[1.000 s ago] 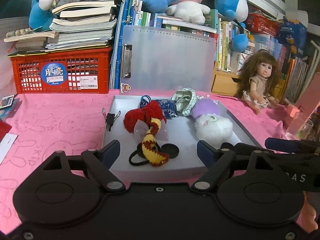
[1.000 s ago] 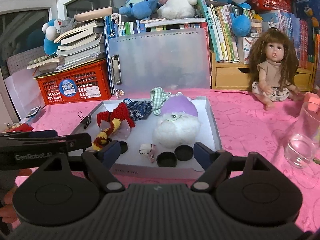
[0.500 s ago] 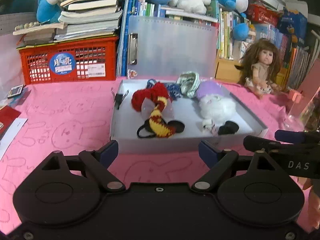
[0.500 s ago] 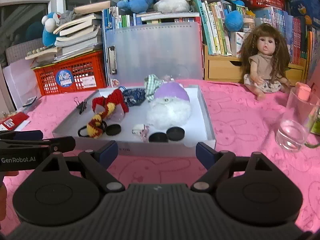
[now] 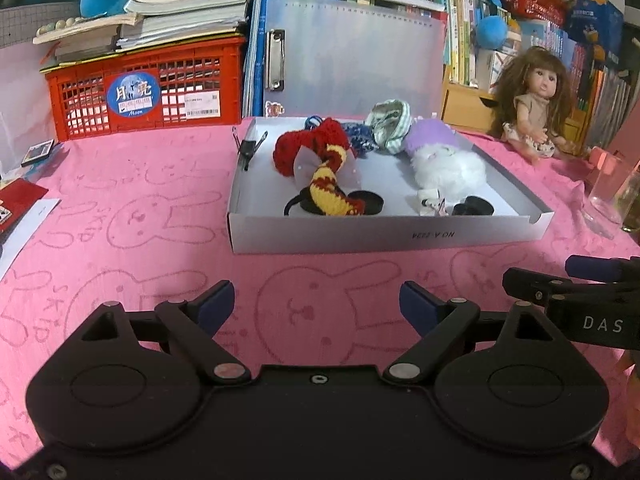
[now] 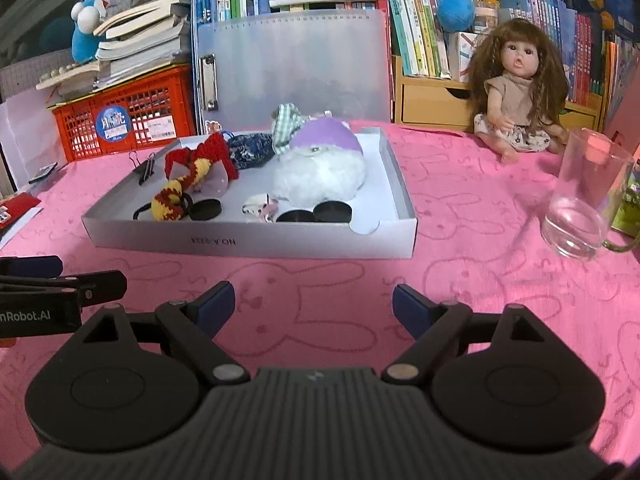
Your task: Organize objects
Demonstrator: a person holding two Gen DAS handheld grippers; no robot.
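Note:
A shallow white box (image 5: 380,236) (image 6: 248,242) lies on the pink cloth. It holds a red and yellow knitted bow (image 5: 320,160) (image 6: 188,176), a white fluffy toy with a purple cap (image 5: 448,164) (image 6: 320,168), a green checked cloth (image 5: 388,124), a blue cloth (image 5: 362,138), black round discs (image 5: 368,202) and a black binder clip (image 5: 248,148) on its left rim. My left gripper (image 5: 316,300) hovers over bare cloth in front of the box, jaws opening, nothing between them. Beside it my right gripper (image 6: 314,300) stands open and empty, also short of the box.
Behind the box lean a translucent clipboard (image 5: 356,60) and a red crate (image 5: 148,88) under stacked books. A doll (image 6: 516,92) sits at the back right. A glass mug (image 6: 580,204) stands right of the box. Papers (image 5: 20,208) lie at the far left.
Both grippers have drawn back from the box and sunk lower; their fingertips were over its front edge and are now over the cloth. Both pairs of jaws stand slightly wider.

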